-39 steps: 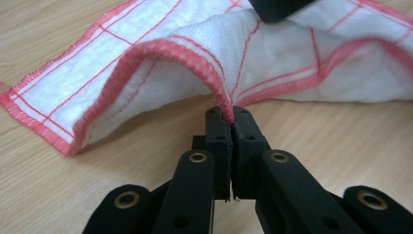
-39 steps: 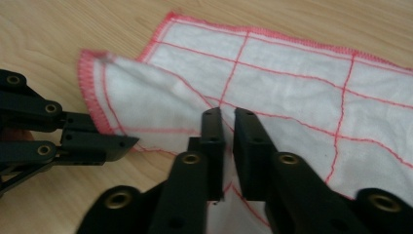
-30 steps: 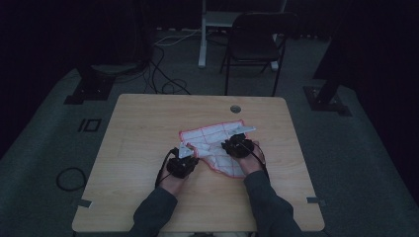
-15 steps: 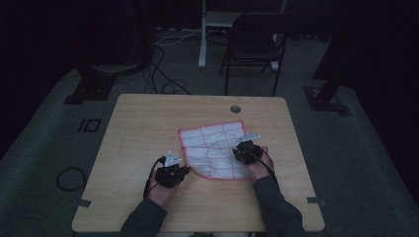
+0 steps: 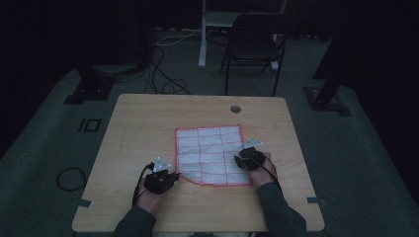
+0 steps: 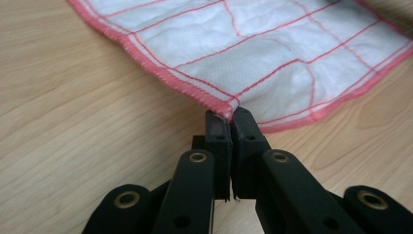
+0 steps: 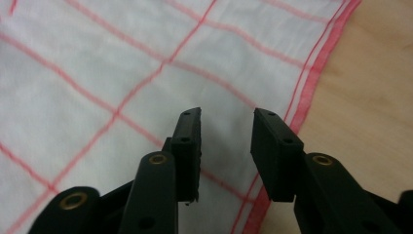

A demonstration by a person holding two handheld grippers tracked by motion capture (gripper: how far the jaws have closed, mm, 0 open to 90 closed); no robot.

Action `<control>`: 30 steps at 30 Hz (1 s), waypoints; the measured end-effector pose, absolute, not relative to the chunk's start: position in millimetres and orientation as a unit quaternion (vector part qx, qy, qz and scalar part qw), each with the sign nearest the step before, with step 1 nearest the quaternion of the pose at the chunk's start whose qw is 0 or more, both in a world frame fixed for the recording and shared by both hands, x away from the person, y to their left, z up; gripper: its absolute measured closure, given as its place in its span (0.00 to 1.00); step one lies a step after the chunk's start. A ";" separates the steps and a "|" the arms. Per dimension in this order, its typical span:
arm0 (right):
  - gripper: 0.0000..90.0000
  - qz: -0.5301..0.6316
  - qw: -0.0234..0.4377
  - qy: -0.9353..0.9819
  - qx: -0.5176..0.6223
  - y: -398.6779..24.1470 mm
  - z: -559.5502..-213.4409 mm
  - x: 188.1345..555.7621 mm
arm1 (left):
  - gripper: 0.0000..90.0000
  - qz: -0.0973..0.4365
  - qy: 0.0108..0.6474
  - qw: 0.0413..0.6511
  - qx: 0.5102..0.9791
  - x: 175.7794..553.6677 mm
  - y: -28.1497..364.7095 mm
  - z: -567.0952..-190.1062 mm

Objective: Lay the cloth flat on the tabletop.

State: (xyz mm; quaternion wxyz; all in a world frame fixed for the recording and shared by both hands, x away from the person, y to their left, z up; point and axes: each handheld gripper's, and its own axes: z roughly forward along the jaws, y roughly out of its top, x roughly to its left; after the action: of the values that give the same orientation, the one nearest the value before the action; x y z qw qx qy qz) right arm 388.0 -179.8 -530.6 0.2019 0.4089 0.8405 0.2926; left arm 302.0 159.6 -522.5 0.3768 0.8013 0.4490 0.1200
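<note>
So the left tongs (image 6: 230,117) are pinching the near corner of the red-checked white cloth (image 5: 210,153), which lies spread flat on the bench (image 5: 138,128). The right tongs (image 7: 225,122) have just been opening, hovering spread over the cloth's right edge with nothing between them.

high view: dim, room dark beyond the table (image 5: 148,128)
gripper views: bright, evenly lit, nearest jaws slightly soft

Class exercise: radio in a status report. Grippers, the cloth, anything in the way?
Left gripper shut on cloth corner. Right gripper jaws just opening, apart above cloth, nothing between them. Cloth spread nearly flat on table. Nothing in the way.
</note>
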 end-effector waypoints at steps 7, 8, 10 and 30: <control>0.68 0.309 0.192 0.831 0.421 -187.2 -534.5 371.9 | 0.98 0.130 0.456 0.362 0.803 300.5 166.0 -524.9; 0.68 0.309 0.191 0.832 0.420 -188.1 -534.6 369.3 | 0.98 0.129 0.456 0.361 0.803 299.8 166.4 -525.0; 0.68 0.309 0.194 0.833 0.416 -188.3 -535.0 364.4 | 0.97 0.127 0.454 0.360 0.805 297.8 167.9 -525.6; 0.66 0.314 0.206 0.827 0.419 -193.9 -537.1 343.4 | 0.84 0.140 0.450 0.365 0.803 286.7 174.4 -521.3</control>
State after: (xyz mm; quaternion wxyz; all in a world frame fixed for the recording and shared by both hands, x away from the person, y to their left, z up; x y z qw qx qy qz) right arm 343.4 -193.9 -537.1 0.2059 0.4189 0.8266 0.3144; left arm 286.7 174.4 -521.3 0.3649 0.8030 0.4498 0.1401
